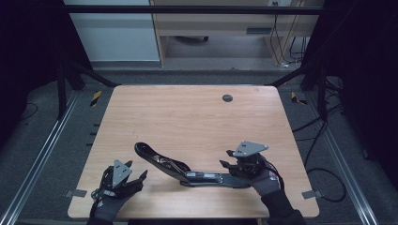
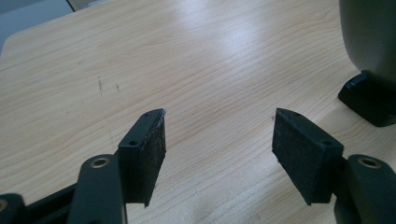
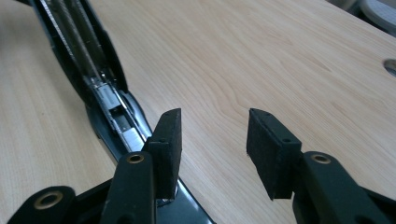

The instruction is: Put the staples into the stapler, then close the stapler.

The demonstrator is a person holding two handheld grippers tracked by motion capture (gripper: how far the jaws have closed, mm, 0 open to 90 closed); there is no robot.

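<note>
A black stapler (image 1: pixel 185 168), swung wide open, lies flat on the counter (image 1: pixel 187 112) between the grippers. The right gripper (image 3: pixel 212 140) is held just beside its base end, jaws wide and empty; the left gripper (image 2: pixel 217 149) is likewise open, nothing gripped. Loading or closing seems next, calling for a fresh grip on the lid.

A wooden table (image 1: pixel 187 117) with a grommet hole (image 1: pixel 227 98).

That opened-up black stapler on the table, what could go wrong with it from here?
The stapler lies flipped open, its staple channel exposed. The right gripper, jaws open and empty, sits right beside its base; a stray nudge could slide it or snap the raised arm shut. Loose staples might spill from the channel. The left gripper, also open, is too far away to steady it.
</note>
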